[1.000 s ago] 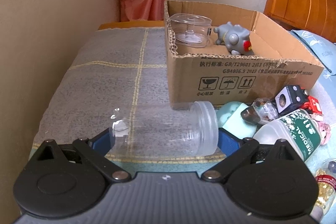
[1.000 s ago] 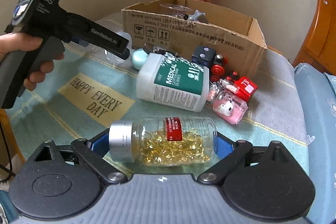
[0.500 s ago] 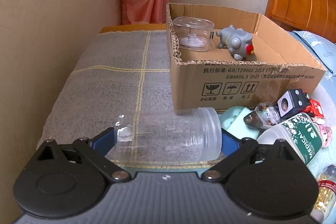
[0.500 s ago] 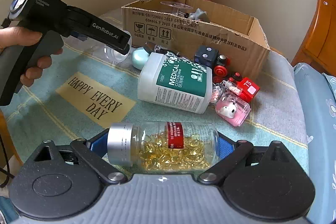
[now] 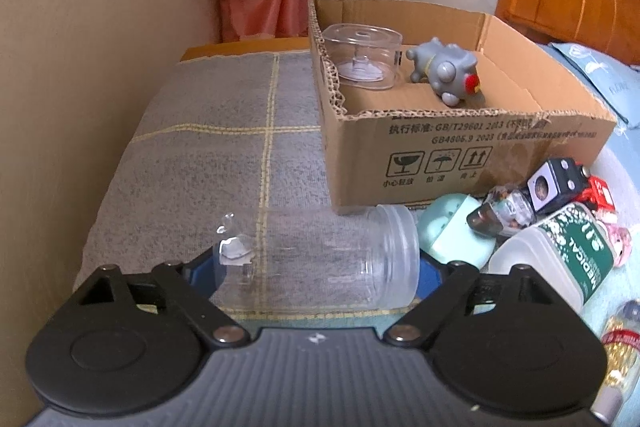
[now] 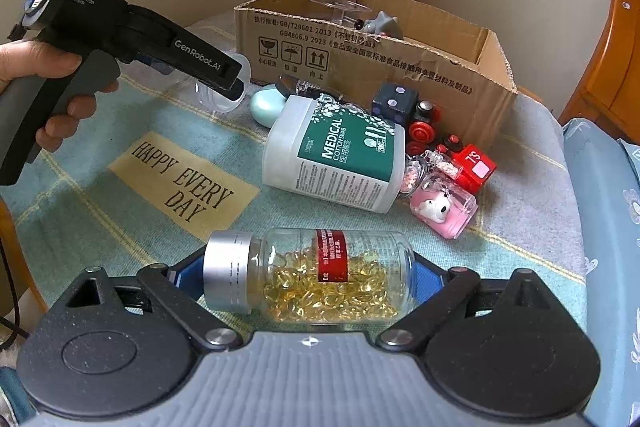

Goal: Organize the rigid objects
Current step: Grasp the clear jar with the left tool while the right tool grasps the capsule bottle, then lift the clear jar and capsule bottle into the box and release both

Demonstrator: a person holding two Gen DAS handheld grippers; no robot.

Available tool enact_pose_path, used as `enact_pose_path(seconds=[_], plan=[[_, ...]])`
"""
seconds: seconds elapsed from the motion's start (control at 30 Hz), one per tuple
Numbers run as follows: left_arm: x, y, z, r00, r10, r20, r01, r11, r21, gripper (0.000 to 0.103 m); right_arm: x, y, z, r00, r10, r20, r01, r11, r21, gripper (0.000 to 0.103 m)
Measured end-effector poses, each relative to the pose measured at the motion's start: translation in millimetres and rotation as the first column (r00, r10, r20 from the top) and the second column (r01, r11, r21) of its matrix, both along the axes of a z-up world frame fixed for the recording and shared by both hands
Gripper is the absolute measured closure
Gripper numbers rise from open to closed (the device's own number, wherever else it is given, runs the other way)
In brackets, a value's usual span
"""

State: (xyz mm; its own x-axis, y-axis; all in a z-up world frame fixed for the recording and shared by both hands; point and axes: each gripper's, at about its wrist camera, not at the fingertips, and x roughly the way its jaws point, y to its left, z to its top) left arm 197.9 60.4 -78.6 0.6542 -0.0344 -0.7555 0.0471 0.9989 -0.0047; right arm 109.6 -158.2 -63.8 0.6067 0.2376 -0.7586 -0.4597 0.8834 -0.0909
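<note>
Left wrist view: the left hand-held gripper pinches an empty clear jar lying sideways between its blue pads, the threaded mouth toward the right pad. The jar hangs over a grey checked cloth that covers the bench. Beyond it stands an open cardboard box, and inside, near the box's left wall, sit a clear round container and, just beside it, a grey toy figure. Against the box's front wall, toward the right edge of the bench, lie a mint-green oval case, a white medical bottle and several small toys in a pile.

Right wrist view: the right hand-held gripper is clamped on a capsule bottle lying on its side, silver cap to the left, half full of yellow capsules. It is held above a blue mat reading "HAPPY EVERY DAY". Farther back the medical bottle lies flat, with a dark dice, red pieces and a pink charm just right of it. At the left a hand grips the other device, its tip holding the clear jar in front of the box.
</note>
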Motion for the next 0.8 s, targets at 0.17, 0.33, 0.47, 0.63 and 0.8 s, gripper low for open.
enact_pose_path(seconds=[0.17, 0.33, 0.47, 0.63, 0.8], plan=[[-2, 2, 5, 0.999, -0.052, -0.015, 0.052, 0.998, 0.026, 0.013, 2, -4, 2, 1.000, 0.017, -0.024, -0.017, 1.000, 0.004, 0.005], [-8, 6, 13, 0.994, -0.100, -0.033, 0.101, 0.994, 0.041, 0.013, 4, -5, 5, 0.998, 0.038, -0.053, -0.038, 0.999, -0.007, 0.005], [-16, 9, 22, 0.991, -0.126, -0.045, 0.128, 0.991, 0.036, 0.013, 4, -9, 10, 0.996, 0.055, -0.067, -0.056, 0.998, -0.005, 0.005], [-27, 4, 34, 0.980, -0.193, -0.058, 0.194, 0.981, 0.024, 0.013, 6, -17, 18, 0.993, 0.073, -0.093, -0.071, 0.997, 0.020, 0.005], [-32, -5, 57, 0.966, -0.254, -0.036, 0.255, 0.967, 0.016, 0.013, 12, -23, 31, 0.992, 0.089, -0.089, -0.087, 0.996, 0.030, 0.005]])
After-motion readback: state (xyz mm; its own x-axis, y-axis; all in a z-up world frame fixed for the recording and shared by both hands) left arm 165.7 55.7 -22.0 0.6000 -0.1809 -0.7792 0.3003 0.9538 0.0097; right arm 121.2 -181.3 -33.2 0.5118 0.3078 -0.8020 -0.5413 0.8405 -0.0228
